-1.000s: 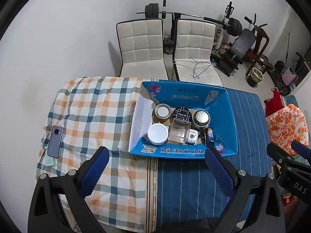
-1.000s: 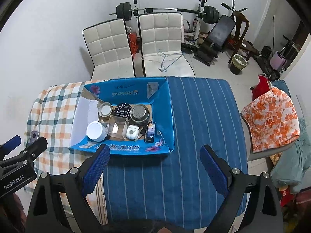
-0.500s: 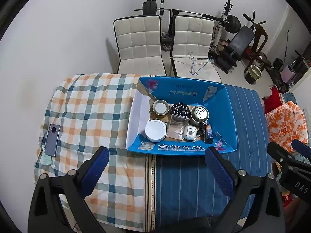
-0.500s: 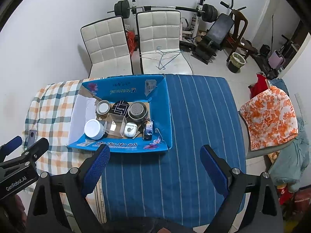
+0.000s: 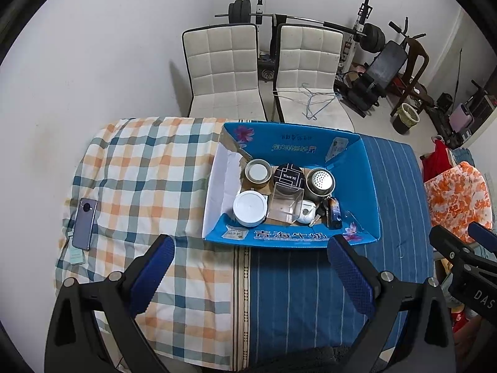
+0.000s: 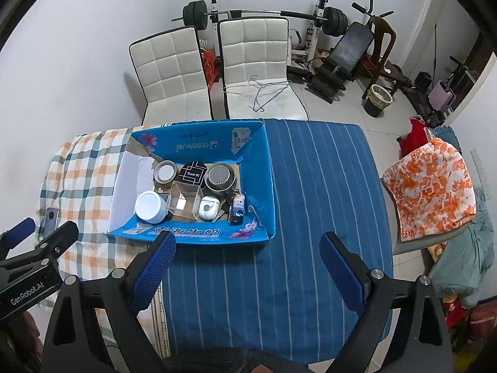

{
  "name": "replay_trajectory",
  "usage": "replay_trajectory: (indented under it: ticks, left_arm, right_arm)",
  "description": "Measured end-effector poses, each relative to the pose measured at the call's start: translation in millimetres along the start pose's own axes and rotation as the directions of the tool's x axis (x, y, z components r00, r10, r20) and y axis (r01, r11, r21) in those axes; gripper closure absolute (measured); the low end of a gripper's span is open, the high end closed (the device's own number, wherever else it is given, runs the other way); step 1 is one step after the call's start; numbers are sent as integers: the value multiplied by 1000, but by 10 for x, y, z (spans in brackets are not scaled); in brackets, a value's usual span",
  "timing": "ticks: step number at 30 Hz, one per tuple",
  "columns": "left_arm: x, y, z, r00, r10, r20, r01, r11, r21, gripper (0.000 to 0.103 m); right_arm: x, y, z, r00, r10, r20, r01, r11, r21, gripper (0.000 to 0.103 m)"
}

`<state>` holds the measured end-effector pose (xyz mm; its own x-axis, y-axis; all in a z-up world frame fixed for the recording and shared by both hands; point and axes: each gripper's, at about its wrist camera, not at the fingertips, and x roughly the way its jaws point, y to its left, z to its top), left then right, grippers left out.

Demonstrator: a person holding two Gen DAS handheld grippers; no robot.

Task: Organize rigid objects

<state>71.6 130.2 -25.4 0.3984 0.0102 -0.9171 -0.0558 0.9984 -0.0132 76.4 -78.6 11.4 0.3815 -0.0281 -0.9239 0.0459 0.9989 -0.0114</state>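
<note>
A blue cardboard box [image 5: 366,183] [image 6: 257,168] stands on the table. It holds a white round jar [image 5: 250,208] [image 6: 149,205], a clear plastic box [image 5: 285,203] [image 6: 183,200], a black round tin [image 5: 289,175] [image 6: 193,172], a metal strainer cup [image 5: 320,181] [image 6: 220,176], a tape roll [image 5: 257,171] [image 6: 165,171], a white earbud case [image 5: 307,213] [image 6: 208,206] and a small dark bottle [image 5: 334,213] [image 6: 236,208]. My left gripper [image 5: 250,264] and right gripper [image 6: 245,258] are both open and empty, high above the table, near the box's front side.
A phone [image 5: 84,219] [image 6: 51,217] lies on the checked cloth [image 5: 149,168] at the left. Blue striped cloth [image 6: 310,202] covers the right half. Two white chairs [image 5: 223,68] [image 5: 310,71] stand behind the table, with gym gear beyond. An orange-covered chair [image 6: 431,186] stands at the right.
Both grippers have drawn back and up from the table, so the box looks smaller and sits lower in view. Nothing was picked up or released.
</note>
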Motion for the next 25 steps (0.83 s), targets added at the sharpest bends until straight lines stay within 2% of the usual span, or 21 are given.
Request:
replay_trajectory:
  ticks: [22,25]
  left_arm:
    - [28,34,-34,1000,-1,-11,1,1000,6,2]
    - [14,66,-43,1000,-19,-4,19,1000,-17,2]
  right_arm:
    - [20,12,-113,1000,6,-14,-6,1000,-15,7]
    - [17,9,-117,1000,7,-14,-8,1000,-17,7]
